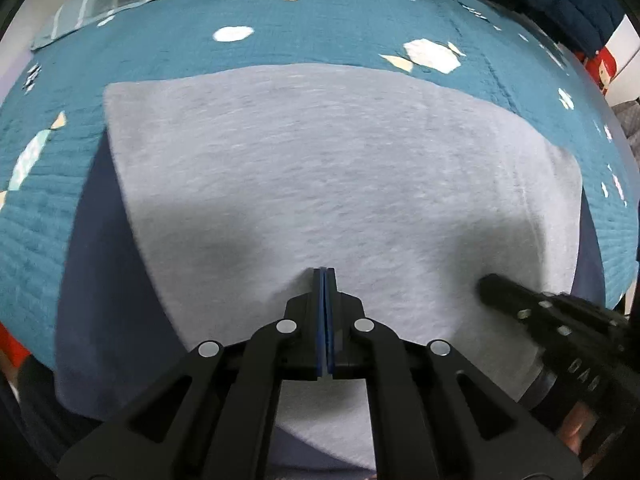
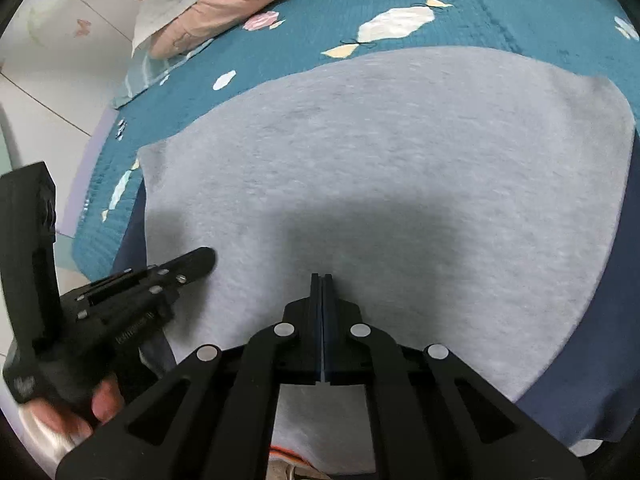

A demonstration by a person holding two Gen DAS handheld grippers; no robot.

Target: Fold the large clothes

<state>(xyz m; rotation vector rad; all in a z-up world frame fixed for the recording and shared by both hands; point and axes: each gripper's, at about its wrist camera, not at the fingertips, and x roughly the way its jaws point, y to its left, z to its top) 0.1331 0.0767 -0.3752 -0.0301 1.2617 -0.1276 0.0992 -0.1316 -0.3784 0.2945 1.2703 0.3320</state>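
On the bed's teal quilt [image 1: 320, 28], the grey garment [image 1: 320, 168] lay folded over a navy layer [image 1: 104, 320], which showed along its 9 and 3 o'clock sides. Your risk was plain: both claws appeared to be pinching the near fold, and an uneven pull could have skewed the top layer or dragged the navy cloth askew beneath it. The garment's far edge, at 12 o'clock, had open quilt beyond it, but the bed's side edge [image 2: 86, 168] ran close at 9 o'clock and a pile of pink clothes [image 2: 208, 8] sat at 11. Your left claw [image 1: 324, 270] was pressed together, blue pads meeting at the cloth. Your right claw [image 2: 322, 276] was likewise shut tight, just beside it.
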